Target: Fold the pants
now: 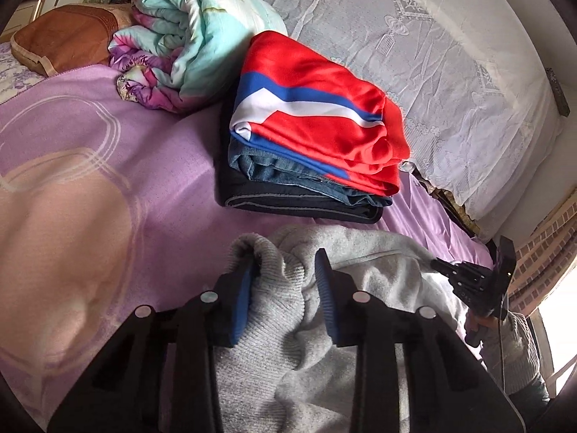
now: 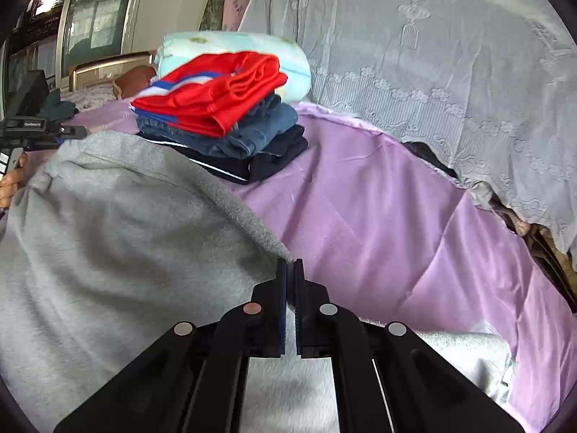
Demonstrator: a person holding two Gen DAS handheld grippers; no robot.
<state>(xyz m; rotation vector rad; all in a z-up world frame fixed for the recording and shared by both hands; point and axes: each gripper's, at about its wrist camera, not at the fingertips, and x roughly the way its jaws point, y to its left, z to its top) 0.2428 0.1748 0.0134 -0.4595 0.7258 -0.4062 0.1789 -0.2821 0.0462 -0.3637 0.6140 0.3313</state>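
Grey fleece filled the gap of the left gripper [image 1: 285,281], whose blue pads stood apart around a bunched ribbed cuff of the grey pants [image 1: 360,270] without clearly pinching it, while the right gripper [image 2: 290,270] was pressed closed on a thin edge of the same garment, which lay heaped on the bed's purple sheet [image 2: 396,216]. Just beyond sat a stack of folded clothes [image 1: 306,137], red on top, denim and dark cloth beneath, with a rolled floral quilt [image 1: 187,36] behind it. By my reading the fold was only beginning: both ends were being gathered. Next the left gripper would need to close on the cuff, then both lift and spread the fabric flat
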